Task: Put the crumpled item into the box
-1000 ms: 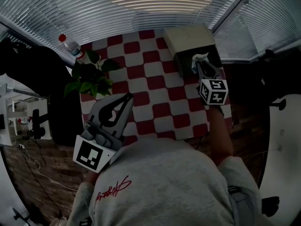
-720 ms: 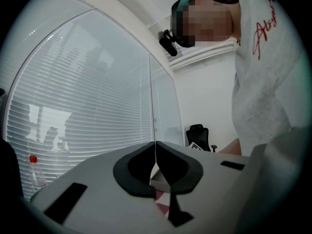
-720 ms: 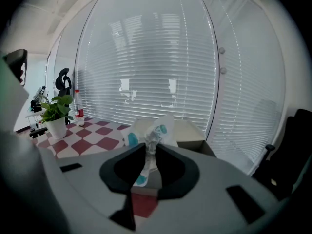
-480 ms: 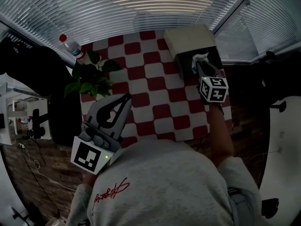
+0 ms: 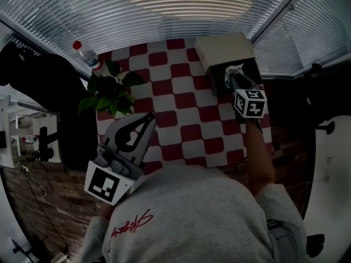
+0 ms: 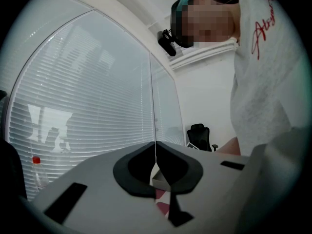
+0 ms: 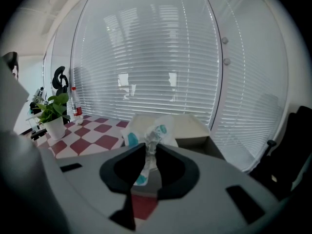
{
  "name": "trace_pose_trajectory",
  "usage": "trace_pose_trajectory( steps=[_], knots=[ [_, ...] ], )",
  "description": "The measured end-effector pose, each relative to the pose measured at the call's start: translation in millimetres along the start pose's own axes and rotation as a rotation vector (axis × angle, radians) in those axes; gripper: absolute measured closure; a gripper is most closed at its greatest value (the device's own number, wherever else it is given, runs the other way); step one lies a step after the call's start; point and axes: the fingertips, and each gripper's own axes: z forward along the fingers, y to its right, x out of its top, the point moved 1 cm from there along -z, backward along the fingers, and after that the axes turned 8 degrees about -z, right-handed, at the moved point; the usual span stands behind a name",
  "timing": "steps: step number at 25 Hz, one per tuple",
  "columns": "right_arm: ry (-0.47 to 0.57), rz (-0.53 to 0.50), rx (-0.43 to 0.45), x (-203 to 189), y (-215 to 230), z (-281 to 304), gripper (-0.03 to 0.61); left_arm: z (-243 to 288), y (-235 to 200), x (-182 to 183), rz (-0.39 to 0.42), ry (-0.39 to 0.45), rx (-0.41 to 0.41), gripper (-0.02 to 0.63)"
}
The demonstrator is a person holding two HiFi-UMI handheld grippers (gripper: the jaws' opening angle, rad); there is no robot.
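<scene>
**A:** quick headcount, anyone? What's on that checkered table (image 5: 181,108)?

**B:** ok so just the one table. On it I count one box (image 5: 222,51), one potted plant (image 5: 108,89) and one water bottle (image 5: 85,53). Plus one crumpled item (image 5: 235,69).

**A:** and the grippers?

**B:** two: left gripper (image 5: 151,115) and right gripper (image 5: 233,76). Each has its own cube, so left marker cube (image 5: 107,182) plus right marker cube (image 5: 250,103) makes two. One person.

**A:** chairs?

**B:** one black office chair (image 6: 200,136) that I'm sure of, in the left gripper view.
</scene>
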Motion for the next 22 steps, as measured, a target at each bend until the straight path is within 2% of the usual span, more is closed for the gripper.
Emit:
trace_pose_trajectory(
  steps=[22],
  knots=[
    [-0.149,0.005,0.041,-10.5,-1.9,19.4,0.502,-0.4,-3.9,-4.9,-0.024,0.008,-0.003,0.595]
  ],
)
